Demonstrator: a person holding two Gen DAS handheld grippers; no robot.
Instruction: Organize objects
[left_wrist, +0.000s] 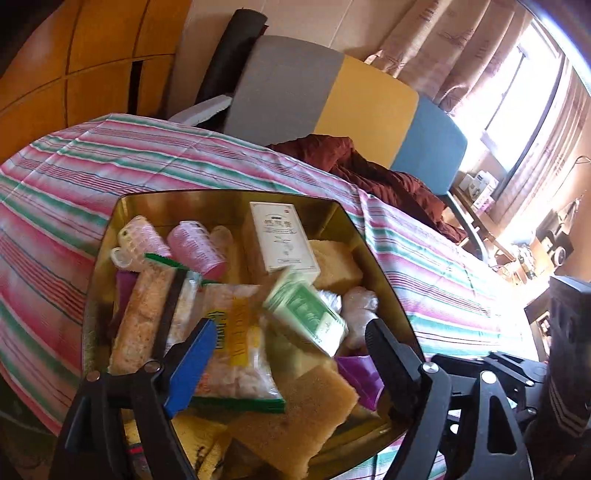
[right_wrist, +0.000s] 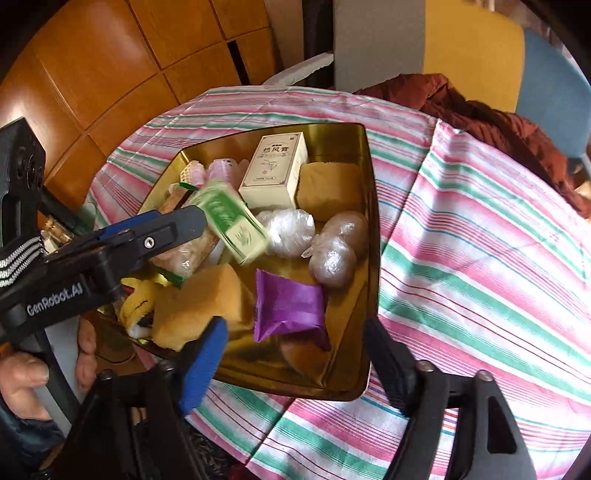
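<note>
A gold tin tray (left_wrist: 229, 197) (right_wrist: 372, 221) sits on a striped tablecloth (right_wrist: 480, 236) and is full of small items. A green and white box (left_wrist: 306, 317) (right_wrist: 232, 221) shows blurred and tilted above the pile, touching neither finger. My left gripper (left_wrist: 290, 345) is open around it, over the tray's near side. My right gripper (right_wrist: 295, 354) is open over the tray's near edge, holding nothing. In the tray lie a cream box (right_wrist: 273, 170), yellow sponges (right_wrist: 328, 190), a purple packet (right_wrist: 290, 306), plastic-wrapped balls (right_wrist: 338, 247), pink rollers (left_wrist: 195, 247) and a snack bag (left_wrist: 236, 354).
A chair with a grey, yellow and blue back (left_wrist: 332, 92) stands behind the table, a dark red garment (left_wrist: 369, 170) draped on it. Wooden cabinets (left_wrist: 92, 55) lie to the left and a curtained window (left_wrist: 517, 92) to the right. A hand (right_wrist: 22, 373) holds the left gripper's handle.
</note>
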